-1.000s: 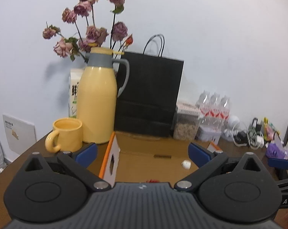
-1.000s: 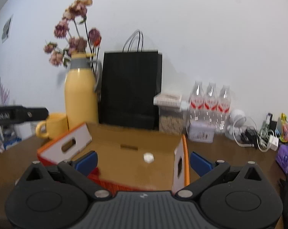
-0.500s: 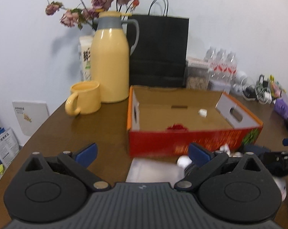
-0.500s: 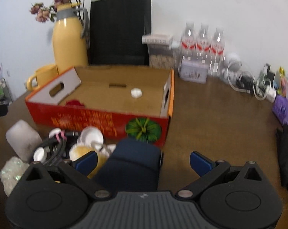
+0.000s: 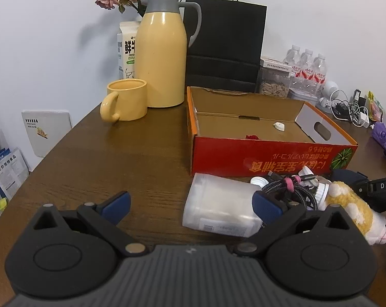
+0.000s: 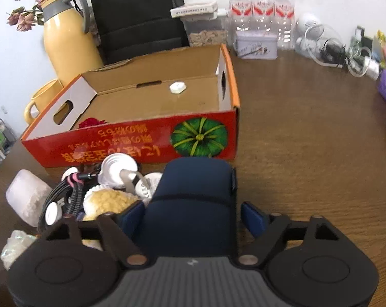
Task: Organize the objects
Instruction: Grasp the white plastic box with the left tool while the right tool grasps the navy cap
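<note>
An open red cardboard box (image 5: pixel 269 158) (image 6: pixel 131 143) sits on the brown table, holding a white cap (image 6: pixel 177 87) and a red flower (image 6: pixel 90 122). In front of it lies a pile: a frosted plastic jar (image 5: pixel 218 209) on its side, braided cables (image 5: pixel 285 186), white lids (image 6: pixel 118 166), a plush toy (image 5: pixel 351 204) and a dark blue case (image 6: pixel 193 199). My left gripper (image 5: pixel 190 204) is open, its right finger by the jar. My right gripper (image 6: pixel 193 215) is open, its fingers on either side of the blue case.
A yellow thermos (image 5: pixel 161 58), yellow mug (image 5: pixel 126 99), milk carton, dried flowers and black paper bag (image 5: pixel 226 46) stand behind the box. Water bottles (image 6: pixel 262 12), a tin, a seed container and tangled chargers (image 6: pixel 346 51) line the back right. Crumpled plastic (image 6: pixel 16 245) lies at front left.
Both grippers have pulled back and tilted down from the box toward the pile in front of it. The right gripper's fingers now straddle the blue case.
</note>
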